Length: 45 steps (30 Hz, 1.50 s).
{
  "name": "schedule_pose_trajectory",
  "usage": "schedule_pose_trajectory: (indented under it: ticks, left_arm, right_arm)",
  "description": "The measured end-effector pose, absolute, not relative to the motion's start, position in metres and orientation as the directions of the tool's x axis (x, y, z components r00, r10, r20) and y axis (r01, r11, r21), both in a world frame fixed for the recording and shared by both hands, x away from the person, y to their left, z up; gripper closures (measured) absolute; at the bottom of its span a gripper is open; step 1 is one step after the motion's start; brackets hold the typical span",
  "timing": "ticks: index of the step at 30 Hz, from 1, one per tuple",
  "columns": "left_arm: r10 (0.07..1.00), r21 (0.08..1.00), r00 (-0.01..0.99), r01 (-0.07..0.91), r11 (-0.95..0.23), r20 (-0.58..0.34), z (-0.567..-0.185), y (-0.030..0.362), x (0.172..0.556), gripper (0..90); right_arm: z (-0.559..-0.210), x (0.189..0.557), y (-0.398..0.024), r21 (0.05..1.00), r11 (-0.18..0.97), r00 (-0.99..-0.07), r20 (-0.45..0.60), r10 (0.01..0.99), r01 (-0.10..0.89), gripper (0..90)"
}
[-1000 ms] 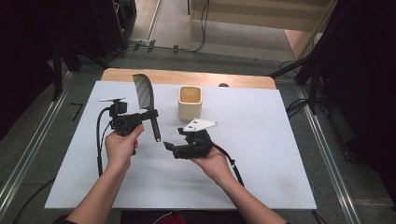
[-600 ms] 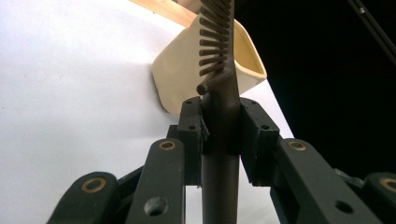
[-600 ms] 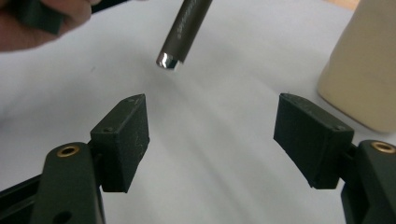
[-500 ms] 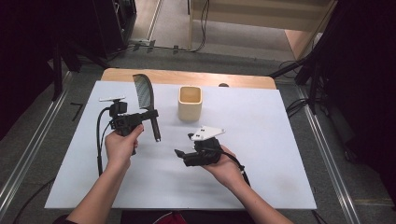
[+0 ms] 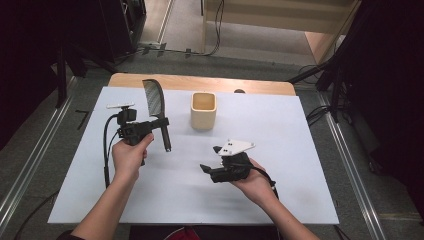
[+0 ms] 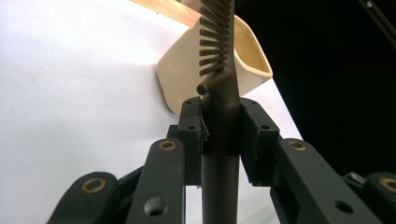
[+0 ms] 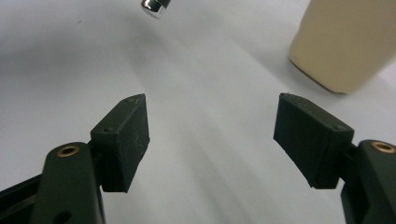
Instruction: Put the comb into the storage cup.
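My left gripper [image 5: 159, 123] is shut on the handle of a dark hairbrush [image 5: 154, 98], which it holds upright above the table's left side. In the left gripper view both pads clamp the brush handle [image 6: 220, 154], with the bristles [image 6: 212, 42] rising above them. A cream square cup [image 5: 204, 110] stands at the middle back, and it sits just behind the brush as the cup [image 6: 252, 65]. My right gripper [image 5: 209, 160] hovers low in front of the cup, pointing left. Its jaws stand wide apart at the right gripper [image 7: 212, 135], with nothing between them.
A white sheet [image 5: 300, 150] covers the table, and a wooden edge [image 5: 200, 82] shows at the back. The brush's shiny handle end [image 7: 156, 7] hangs at the top of the right gripper view, with the cup [image 7: 345, 42] at the upper right. Dark stands and cables surround the table.
My right hand has carried its open gripper to the right and a little nearer to the person. The left hand and the brush have kept still.
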<state>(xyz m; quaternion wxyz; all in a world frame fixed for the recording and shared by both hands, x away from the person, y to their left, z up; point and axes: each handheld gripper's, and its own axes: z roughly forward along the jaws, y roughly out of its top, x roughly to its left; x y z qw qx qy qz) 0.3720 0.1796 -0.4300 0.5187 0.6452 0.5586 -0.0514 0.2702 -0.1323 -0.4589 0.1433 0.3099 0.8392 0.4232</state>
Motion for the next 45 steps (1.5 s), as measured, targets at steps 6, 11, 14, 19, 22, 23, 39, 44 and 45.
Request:
schedule_pose_trajectory:
  ticks: [6, 11, 14, 19, 22, 23, 39, 44, 45]
  left_arm:
    - [0.664, 0.610, 0.371, 0.775, 0.163, -0.649, -0.430, 0.181, 0.373, 73.2]
    - [0.666, 0.611, 0.372, 0.775, 0.162, -0.647, -0.431, 0.182, 0.374, 73.2]
    - [0.663, 0.612, 0.373, 0.774, 0.163, -0.649, -0.431, 0.182, 0.374, 73.2]
    - [0.660, 0.618, 0.377, 0.767, 0.171, -0.650, -0.430, 0.183, 0.375, 73.2]
    - [0.660, 0.620, 0.380, 0.767, 0.167, -0.648, -0.431, 0.183, 0.375, 73.2]
    - [0.663, 0.625, 0.387, 0.765, 0.157, -0.641, -0.431, 0.182, 0.376, 73.2]
    - [0.656, 0.674, 0.449, 0.728, 0.124, -0.606, -0.424, 0.175, 0.378, 73.2]
    - [0.648, 0.676, 0.456, 0.727, 0.123, -0.609, -0.421, 0.175, 0.380, 73.1]
    - [0.647, 0.675, 0.455, 0.726, 0.126, -0.611, -0.421, 0.175, 0.381, 73.1]
  right_arm:
    - [-0.460, 0.266, -0.144, 0.795, 0.454, -0.771, 0.026, 0.636, 0.402, 25.0]
    - [-0.462, 0.260, -0.161, 0.790, 0.448, -0.759, 0.034, 0.651, 0.419, 25.0]
    - [-0.462, 0.258, -0.168, 0.790, 0.446, -0.753, 0.029, 0.657, 0.420, 25.0]
    - [-0.462, 0.255, -0.178, 0.790, 0.441, -0.749, 0.034, 0.662, 0.426, 25.0]
    - [-0.464, 0.253, -0.185, 0.790, 0.437, -0.746, 0.040, 0.664, 0.431, 25.1]
    - [-0.466, 0.251, -0.190, 0.785, 0.442, -0.746, 0.037, 0.665, 0.433, 25.1]
    - [-0.476, 0.235, -0.216, 0.767, 0.430, -0.720, 0.059, 0.691, 0.476, 25.2]
    - [-0.477, 0.230, -0.223, 0.763, 0.429, -0.711, 0.058, 0.701, 0.484, 25.2]
    - [-0.477, 0.230, -0.224, 0.762, 0.429, -0.712, 0.058, 0.700, 0.485, 25.2]
